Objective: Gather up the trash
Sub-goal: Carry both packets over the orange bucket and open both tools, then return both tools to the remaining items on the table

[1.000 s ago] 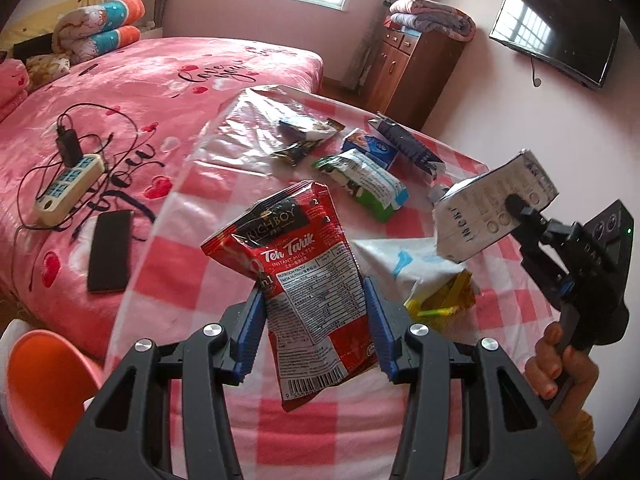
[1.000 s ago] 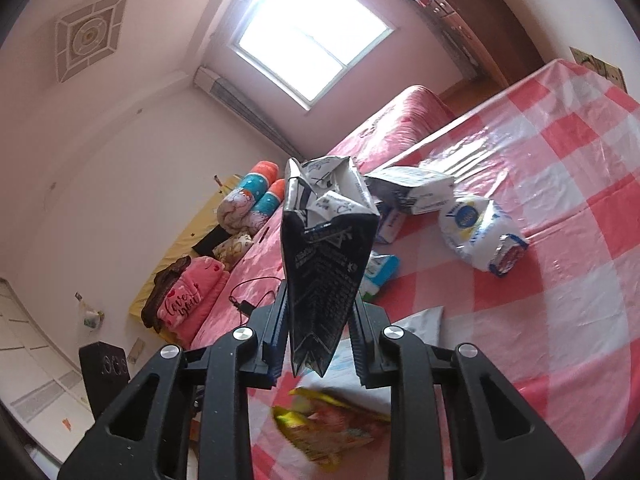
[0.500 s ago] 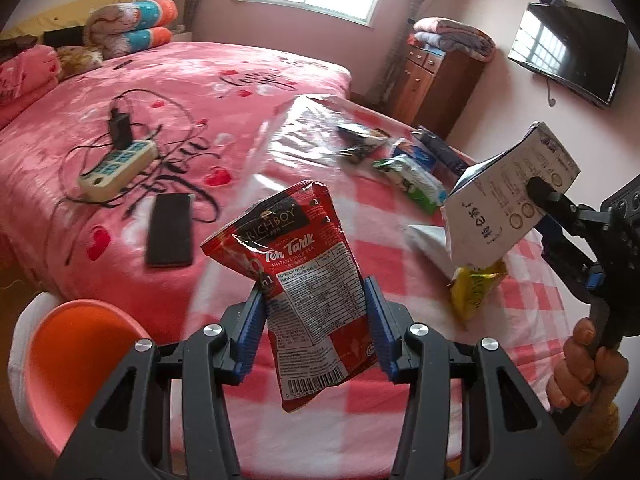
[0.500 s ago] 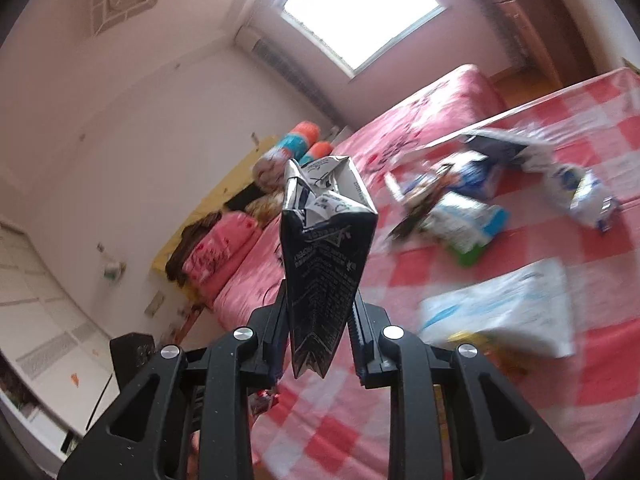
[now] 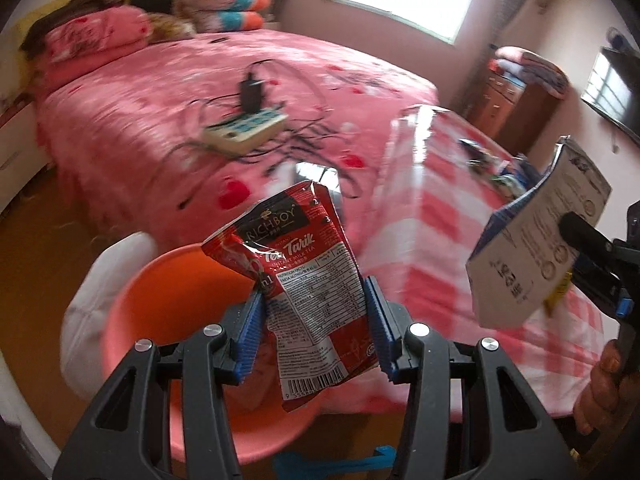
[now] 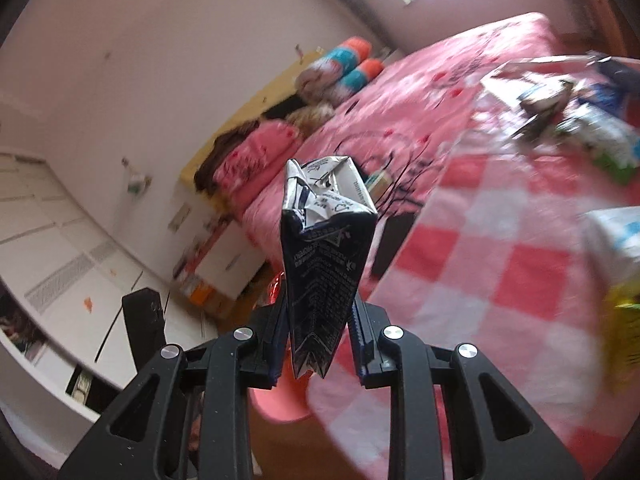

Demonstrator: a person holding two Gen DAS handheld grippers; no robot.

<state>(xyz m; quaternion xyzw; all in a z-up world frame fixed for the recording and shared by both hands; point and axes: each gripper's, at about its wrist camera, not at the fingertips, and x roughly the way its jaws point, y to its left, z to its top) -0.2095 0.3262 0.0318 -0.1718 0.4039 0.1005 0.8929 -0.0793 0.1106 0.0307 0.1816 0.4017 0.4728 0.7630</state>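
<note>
**Caller:** Fingers first, what did they have?

**Me:** Left gripper [image 5: 314, 330] was clamped on the red milk-tea sachet [image 5: 304, 276], hanging just over the orange bin [image 5: 160, 304]. Right gripper [image 6: 318, 338] was shut tight on the flattened carton [image 6: 326, 248], nearer the checked bench [image 6: 500, 264] than the bin.

**Caller:** And to drop them cleanly?

**Me:** I judged I had to centre each piece over the bin's mouth before letting go; the sachet was light and could flutter past the rim.
</note>
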